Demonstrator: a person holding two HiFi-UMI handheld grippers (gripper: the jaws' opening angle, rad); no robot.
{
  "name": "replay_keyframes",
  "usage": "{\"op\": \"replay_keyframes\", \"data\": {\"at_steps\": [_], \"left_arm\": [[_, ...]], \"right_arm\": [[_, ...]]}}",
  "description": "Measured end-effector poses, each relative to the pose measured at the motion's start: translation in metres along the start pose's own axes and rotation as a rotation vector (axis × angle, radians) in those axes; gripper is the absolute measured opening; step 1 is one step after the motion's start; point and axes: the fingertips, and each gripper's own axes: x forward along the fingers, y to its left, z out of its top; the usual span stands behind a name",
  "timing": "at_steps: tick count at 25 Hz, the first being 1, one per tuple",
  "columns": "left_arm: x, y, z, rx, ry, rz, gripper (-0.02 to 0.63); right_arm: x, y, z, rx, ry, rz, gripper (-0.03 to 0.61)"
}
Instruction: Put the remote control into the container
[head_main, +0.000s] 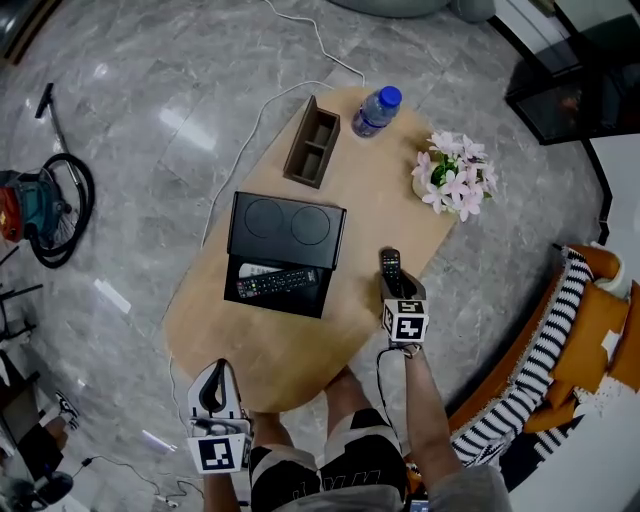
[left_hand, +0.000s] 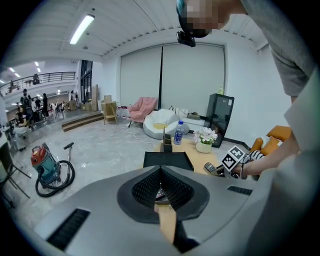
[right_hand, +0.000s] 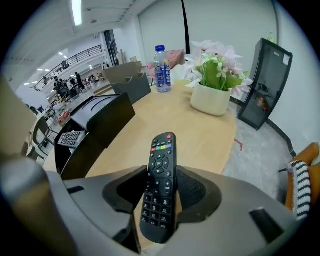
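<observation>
A pale oval wooden table (head_main: 300, 365) is seen on a glossy, grey-veined marble floor (head_main: 150, 120). A slim black plastic remote control (right_hand: 160, 185) is clasped by the right gripper (head_main: 396, 290) near the table's right edge, beside the matte black open box (head_main: 285, 228). The left gripper (head_main: 214, 372) is held clenched and empty.

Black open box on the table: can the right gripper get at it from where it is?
Probably yes. The right gripper, closed on the small black remote, sits beside the black open box, with only bare wooden tabletop between them.
</observation>
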Motion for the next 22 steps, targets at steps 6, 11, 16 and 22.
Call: {"op": "replay_keyframes", "data": {"at_steps": [6,11,16,22], "left_arm": [[-0.009,-0.001,0.014,-0.009,-0.079,-0.034,0.008],[-0.019,0.009,0.020,-0.018,-0.086,-0.011,0.008],[-0.031,0.019,0.007,-0.044,-0.071,0.001,0.009],[-0.037,0.032,0.000,-0.071,-0.065,0.039,0.008]], "right_arm": [[-0.024,0.011,0.016,-0.058,-0.027,0.025,0.190],[-0.047,0.032,0.040,-0.159,-0.066,0.059,0.190],[-0.068,0.075,0.067,-0.287,-0.122,0.128,0.190],[-0.074,0.146,0.089,-0.430,-0.192,0.248,0.190]]}}
